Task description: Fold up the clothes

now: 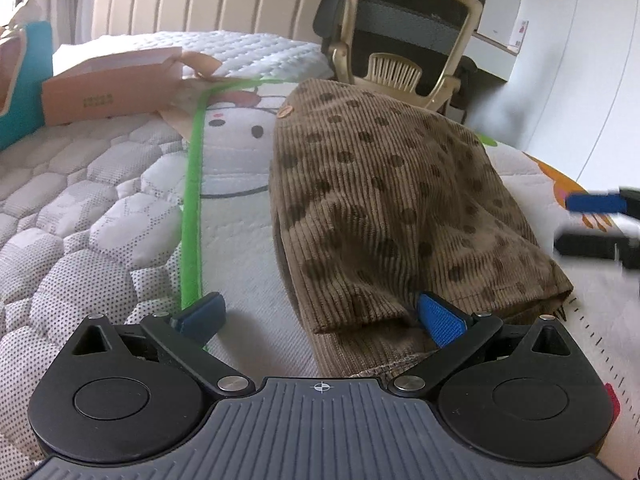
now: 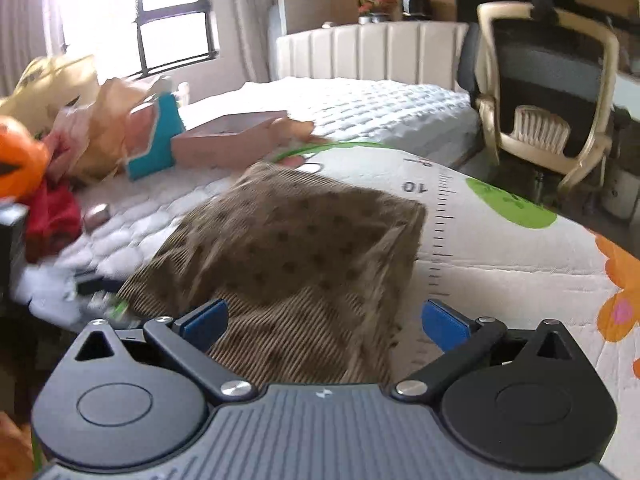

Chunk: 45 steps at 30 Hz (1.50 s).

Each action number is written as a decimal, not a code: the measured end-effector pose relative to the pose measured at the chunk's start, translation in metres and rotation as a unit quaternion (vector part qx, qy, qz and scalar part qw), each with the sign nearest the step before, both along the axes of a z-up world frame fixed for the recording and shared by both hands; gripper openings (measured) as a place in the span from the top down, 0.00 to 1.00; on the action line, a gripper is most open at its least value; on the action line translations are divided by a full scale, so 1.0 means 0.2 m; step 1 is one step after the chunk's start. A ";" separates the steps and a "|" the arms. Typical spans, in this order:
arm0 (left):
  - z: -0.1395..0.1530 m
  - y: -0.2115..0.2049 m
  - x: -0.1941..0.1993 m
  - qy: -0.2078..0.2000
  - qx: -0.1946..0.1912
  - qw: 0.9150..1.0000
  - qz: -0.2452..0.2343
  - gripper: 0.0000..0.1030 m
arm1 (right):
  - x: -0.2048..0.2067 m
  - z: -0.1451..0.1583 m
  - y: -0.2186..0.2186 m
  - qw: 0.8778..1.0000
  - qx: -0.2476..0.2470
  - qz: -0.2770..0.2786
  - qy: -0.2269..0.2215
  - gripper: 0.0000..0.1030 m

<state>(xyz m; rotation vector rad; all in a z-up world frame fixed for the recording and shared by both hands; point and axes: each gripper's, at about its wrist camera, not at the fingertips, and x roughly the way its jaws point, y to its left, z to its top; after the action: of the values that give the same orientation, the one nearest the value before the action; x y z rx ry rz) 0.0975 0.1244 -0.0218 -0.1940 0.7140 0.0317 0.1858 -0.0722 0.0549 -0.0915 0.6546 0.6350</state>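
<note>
Corduroy garment [image 1: 384, 200], brown with darker dots and one small button, lies folded into a thick ribbed bundle on a printed mat [image 1: 240, 208] spread over the bed [image 1: 80, 208]. Left gripper [image 1: 320, 318] sits low at its near edge, blue pads spread wide, grasping nothing. Right gripper [image 2: 324, 322] is likewise released just beside the cloth. The mat has a green stripe, a cartoon face, ruler ticks and "10". A pink box [image 1: 108, 88] lies beyond.

Brown dotted corduroy garment [image 1: 384, 200] folded at frame center on printed mat [image 1: 236, 208]; left gripper [image 1: 320, 316] fingers spread wide, bottom; right gripper [image 1: 600, 224] at right edge.
</note>
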 end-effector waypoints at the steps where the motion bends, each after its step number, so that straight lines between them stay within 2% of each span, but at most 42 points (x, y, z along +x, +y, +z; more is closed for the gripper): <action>1: 0.00 0.00 0.00 0.001 0.000 1.000 -0.001 0.00 | 0.04 -0.01 -0.01 1.000 0.003 -0.008 0.007 0.00; 4: 0.06 0.03 0.02 0.016 -0.011 1.000 -0.013 0.00 | 0.13 -0.08 -0.01 0.999 0.002 -0.035 0.026 0.04; 5: 0.09 0.05 0.03 0.016 -0.029 0.999 -0.023 0.00 | 0.15 -0.09 0.00 0.999 -0.005 -0.040 0.026 0.10; 7: 0.21 0.10 0.07 -0.006 -0.067 0.997 -0.046 0.00 | 0.19 -0.12 0.02 0.998 -0.014 -0.048 0.023 0.17; 9: 0.31 0.14 0.14 -0.034 -0.084 0.994 -0.056 0.00 | 0.23 -0.14 0.04 0.998 -0.014 -0.051 0.014 0.19; 12: 0.35 0.21 0.35 -0.041 -0.109 0.991 -0.059 0.00 | 0.26 -0.17 0.07 0.998 -0.008 -0.059 -0.002 0.19; 14: 0.31 0.25 0.49 -0.029 -0.123 0.990 -0.053 0.00 | 0.28 -0.20 0.08 0.998 0.000 -0.065 -0.006 0.19; 18: 0.18 0.28 0.69 0.007 -0.133 0.989 -0.058 0.00 | 0.40 -0.17 0.09 0.998 0.028 -0.049 0.027 0.19; 19: 0.15 0.29 0.70 0.014 -0.141 0.988 -0.062 0.00 | 0.43 -0.16 0.10 0.998 0.035 -0.045 0.036 0.21; 22: 0.11 0.28 0.70 0.015 -0.172 0.981 -0.089 0.00 | 0.51 -0.18 0.18 0.998 0.007 -0.026 0.060 0.34; 26: 0.10 0.31 0.69 -0.002 -0.199 0.975 -0.094 0.00 | 0.54 -0.16 0.28 0.999 -0.003 -0.024 0.028 0.53; 29: 0.15 0.32 0.69 -0.041 -0.222 0.970 -0.087 0.00 | 0.55 -0.12 0.34 0.999 -0.005 -0.036 -0.011 0.55; 30: 0.18 0.32 0.69 -0.062 -0.221 0.969 -0.086 0.00 | 0.56 -0.11 0.36 0.999 -0.007 -0.041 -0.029 0.55; 32: 0.22 0.32 0.68 -0.091 -0.194 0.974 -0.071 0.00 | 0.58 -0.10 0.37 0.997 -0.025 -0.051 -0.052 0.54; 34: 0.23 0.30 0.66 -0.103 -0.156 0.981 -0.053 0.00 | 0.59 -0.12 0.32 0.997 -0.020 -0.066 -0.038 0.53; 37: 0.17 0.24 0.60 -0.060 -0.089 0.993 -0.051 0.00 | 0.51 -0.13 0.25 0.997 -0.022 -0.074 -0.030 0.44; 40: 0.07 0.15 0.53 -0.005 -0.021 0.998 -0.055 0.00 | 0.38 -0.14 0.19 0.997 -0.028 -0.073 -0.027 0.35; 42: 0.03 0.14 0.48 0.014 -0.031 0.998 -0.045 0.00 | 0.29 -0.14 0.15 0.997 -0.032 -0.073 -0.026 0.26; 44: 0.05 0.13 0.37 0.017 -0.035 0.999 -0.034 0.00 | 0.20 -0.15 0.11 0.996 -0.036 -0.072 -0.025 0.25; 45: 0.07 0.11 0.30 0.013 -0.027 0.999 -0.033 0.00 | 0.16 -0.15 0.09 0.996 -0.038 -0.072 -0.024 0.21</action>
<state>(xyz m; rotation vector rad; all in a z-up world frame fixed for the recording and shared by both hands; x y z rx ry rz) 0.1573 0.1456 -0.0085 -0.2228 0.7465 -0.0479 0.2170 -0.0552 0.0241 -0.1285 0.6329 0.4682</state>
